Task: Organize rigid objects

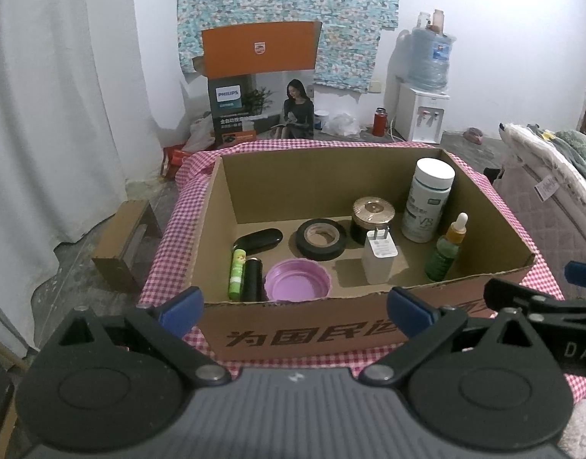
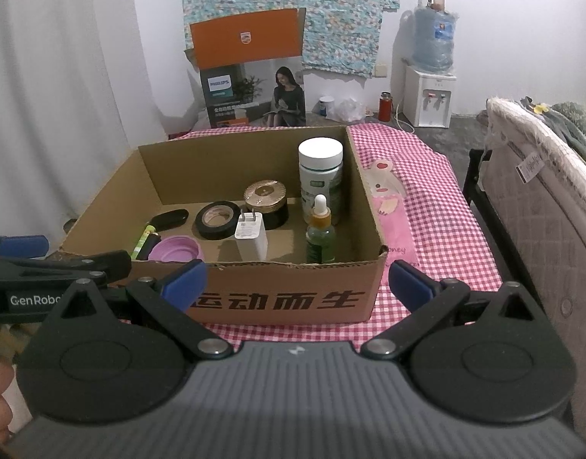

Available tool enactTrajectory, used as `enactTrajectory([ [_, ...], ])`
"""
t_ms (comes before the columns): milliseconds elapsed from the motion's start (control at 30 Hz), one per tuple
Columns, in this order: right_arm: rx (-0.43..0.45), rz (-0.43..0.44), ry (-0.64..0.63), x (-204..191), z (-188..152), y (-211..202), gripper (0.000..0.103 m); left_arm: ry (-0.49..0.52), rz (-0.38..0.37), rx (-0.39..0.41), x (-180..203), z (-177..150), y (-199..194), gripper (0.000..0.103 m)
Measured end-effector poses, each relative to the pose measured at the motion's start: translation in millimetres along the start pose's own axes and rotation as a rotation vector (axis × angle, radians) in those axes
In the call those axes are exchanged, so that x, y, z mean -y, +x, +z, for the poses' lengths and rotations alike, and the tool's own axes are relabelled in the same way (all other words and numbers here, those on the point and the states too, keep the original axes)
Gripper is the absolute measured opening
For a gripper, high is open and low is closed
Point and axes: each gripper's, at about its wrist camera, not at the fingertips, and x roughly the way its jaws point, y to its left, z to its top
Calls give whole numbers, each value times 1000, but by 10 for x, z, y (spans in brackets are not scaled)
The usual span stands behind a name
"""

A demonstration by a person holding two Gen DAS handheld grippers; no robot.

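Both tools hang back from the box (image 1: pixel 304 329), just short of its near wall: the left tool (image 1: pixel 293 306) and the right tool (image 2: pixel 296 287) each have fingers spread apart and hold nothing. Ahead of them, inside the box on the checked worktop (image 2: pixel 438 229), sit the task's things: lid (image 1: pixel 297 280), charger (image 1: pixel 380 258), tape (image 1: pixel 320 238), dropper (image 1: pixel 445 248) and bottle (image 1: pixel 426 199), tall ones ahead and to the right, probably so the low ones stay reachable. Nothing lies loose outside the box, so the sorting looks about done.
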Motion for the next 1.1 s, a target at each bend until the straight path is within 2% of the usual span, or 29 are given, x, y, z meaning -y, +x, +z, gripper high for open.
enactTrajectory([
  [1100,-10,6,-10,4,-6,15,102,-23,8,-32,64,-44,-27,102],
])
